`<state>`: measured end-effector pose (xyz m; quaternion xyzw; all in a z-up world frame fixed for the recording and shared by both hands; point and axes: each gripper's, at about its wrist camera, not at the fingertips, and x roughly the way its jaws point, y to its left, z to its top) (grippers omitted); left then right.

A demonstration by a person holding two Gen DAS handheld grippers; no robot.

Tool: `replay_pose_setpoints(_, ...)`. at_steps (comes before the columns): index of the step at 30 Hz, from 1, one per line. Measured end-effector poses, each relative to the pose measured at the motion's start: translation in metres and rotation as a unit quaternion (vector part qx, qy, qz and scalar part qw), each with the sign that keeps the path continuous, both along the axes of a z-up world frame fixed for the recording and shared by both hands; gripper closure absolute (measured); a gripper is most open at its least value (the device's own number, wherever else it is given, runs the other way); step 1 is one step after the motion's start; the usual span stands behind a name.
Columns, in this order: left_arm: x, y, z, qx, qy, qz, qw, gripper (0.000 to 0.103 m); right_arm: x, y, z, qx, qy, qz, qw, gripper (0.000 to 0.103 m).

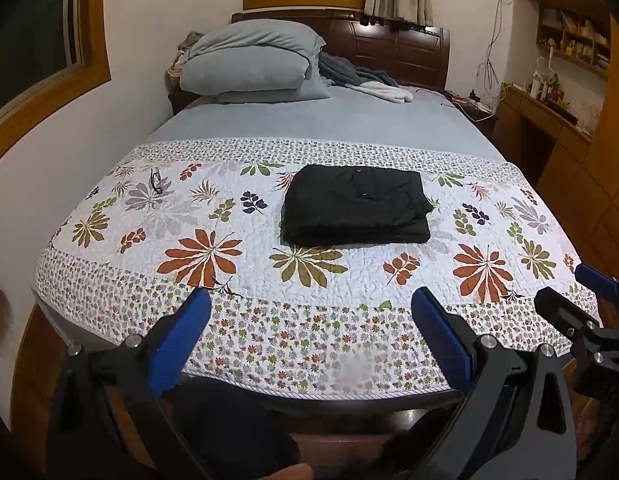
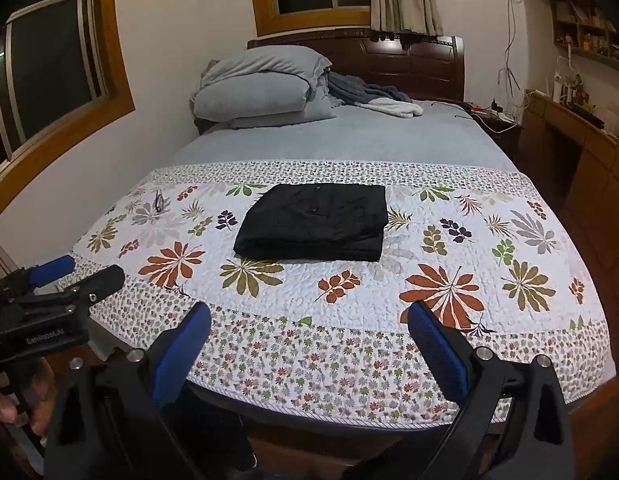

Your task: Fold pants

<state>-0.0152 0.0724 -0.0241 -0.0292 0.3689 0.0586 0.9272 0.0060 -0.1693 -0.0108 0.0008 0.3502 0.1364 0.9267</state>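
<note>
Black pants (image 1: 355, 205) folded in a neat pile in the middle of the flowery quilt (image 1: 229, 320), well past both tongs, with left gripper (image 1: 311, 322) and right gripper (image 2: 309, 332) wide apart, holding nothing, low by the quilt's near edge.

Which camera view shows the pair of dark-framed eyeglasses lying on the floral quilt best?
The left wrist view: the dark-framed eyeglasses appear larger there, with frame and lens outline distinguishable on the floral quilt. The right wrist view shows them smaller and edge-on, a thin dark shape near the quilt's far left.
</note>
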Motion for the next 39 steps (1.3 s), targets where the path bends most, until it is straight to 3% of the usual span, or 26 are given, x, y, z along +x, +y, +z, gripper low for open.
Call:
replay_pose_setpoints(27, 0.011, 0.009, -0.007, -0.011, 0.011, 0.002, 0.9999, 0.003, 0.012, 0.001, -0.011, -0.005, 0.010, -0.001, 1.000, 0.004)
replay_pose_setpoints(39, 0.006, 0.009, -0.005, -0.008, -0.013, 0.002, 0.9999, 0.003, 0.012, 0.004, -0.014, -0.007, 0.013, 0.002, 1.000, 0.004)
